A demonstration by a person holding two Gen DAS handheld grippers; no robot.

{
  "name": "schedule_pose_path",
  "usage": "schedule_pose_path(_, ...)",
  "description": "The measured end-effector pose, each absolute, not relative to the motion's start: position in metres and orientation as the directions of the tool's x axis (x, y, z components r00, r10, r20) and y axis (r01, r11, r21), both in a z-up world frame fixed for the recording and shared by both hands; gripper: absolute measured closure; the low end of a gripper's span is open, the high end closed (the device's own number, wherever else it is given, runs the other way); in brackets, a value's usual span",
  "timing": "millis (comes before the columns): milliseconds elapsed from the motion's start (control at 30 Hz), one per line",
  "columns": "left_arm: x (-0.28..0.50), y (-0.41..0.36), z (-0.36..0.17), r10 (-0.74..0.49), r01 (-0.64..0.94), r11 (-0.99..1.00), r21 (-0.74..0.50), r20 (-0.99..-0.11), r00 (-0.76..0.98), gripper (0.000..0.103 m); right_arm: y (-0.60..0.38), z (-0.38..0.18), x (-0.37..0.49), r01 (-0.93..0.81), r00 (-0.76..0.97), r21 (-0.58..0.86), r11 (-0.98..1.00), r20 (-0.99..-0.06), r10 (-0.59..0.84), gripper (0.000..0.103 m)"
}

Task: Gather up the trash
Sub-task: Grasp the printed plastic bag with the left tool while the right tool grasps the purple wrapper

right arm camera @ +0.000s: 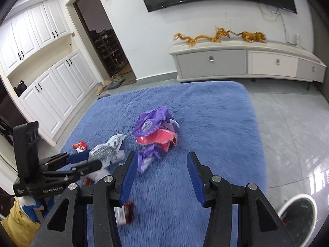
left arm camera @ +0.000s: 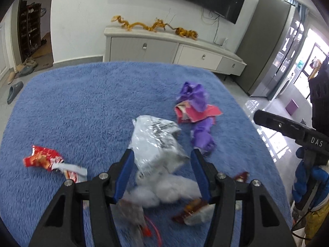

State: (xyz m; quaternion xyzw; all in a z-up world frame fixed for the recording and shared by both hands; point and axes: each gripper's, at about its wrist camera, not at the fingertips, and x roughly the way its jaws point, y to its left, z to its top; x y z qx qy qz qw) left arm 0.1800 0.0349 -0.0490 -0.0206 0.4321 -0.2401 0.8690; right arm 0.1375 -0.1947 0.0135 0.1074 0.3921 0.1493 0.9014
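Trash is still lying scattered over the blue rug (right arm camera: 205,111), so the collecting looks barely started. A white-rimmed bin (right arm camera: 296,210) is sitting on the floor just off the rug's right edge; something reddish shows inside, too dim to identify.

The biggest pieces are waiting mid-rug: the silver bag (left arm camera: 156,140), and beside it the purple wrapper (right arm camera: 152,121) tangled with a pink wrapper (right arm camera: 158,140). White tissue (left arm camera: 170,189) is bunching just behind the silver bag. Smaller scraps are lying around these: a red wrapper (left arm camera: 43,158) off to the left, a brown wrapper (left arm camera: 193,212) near the tissue, and a dark red one (right arm camera: 127,212) under the right gripper.

The left gripper (left arm camera: 161,156) is hovering wide apart around the silver bag, gripping nothing; closing on it seems the step in hand. The right gripper (right arm camera: 161,164) is likewise spread wide and carrying nothing, pointing toward the purple-pink heap.
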Motion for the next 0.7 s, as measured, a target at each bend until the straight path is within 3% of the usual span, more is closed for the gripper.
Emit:
schedule_pose_path(67,0.188,0.035,-0.054,-0.435,0.393,0.885,-0.251,-0.745,0.505,0.048,-0.190,0.010,0.151,-0.195,0.643,0.326,0.925,-0.670,0.371,0.054)
schedule_pose_path(167,0.199,0.035,-0.060,-0.440,0.385,0.884,-0.264,-0.748,0.497,0.049,-0.175,0.009,0.170,-0.216,0.645,0.328,0.920,-0.659,0.387,0.040)
schedule_pose_path(433,0.215,0.031,-0.074,-0.441,0.369,0.886,-0.283,-0.761,0.475,0.059,-0.140,-0.001,0.210,-0.220,0.641,0.250,0.943,-0.691,0.333,0.039)
schedule_pose_path(500,0.215,0.032,-0.075,-0.450,0.367,0.883,-0.294,-0.756,0.476,0.061,-0.140,-0.007,0.216,-0.199,0.635,0.240,0.950,-0.707,0.311,0.046)
schedule_pose_path(533,0.216,0.033,-0.075,-0.453,0.366,0.881,-0.299,-0.752,0.478,0.062,-0.143,-0.011,0.218,-0.187,0.631,0.236,0.953,-0.715,0.301,0.061)
schedule_pose_path(700,0.210,0.037,-0.073,-0.479,0.362,0.871,-0.331,-0.731,0.485,0.065,-0.157,-0.018,0.215,-0.168,0.620,0.247,0.954,-0.726,0.298,0.077)
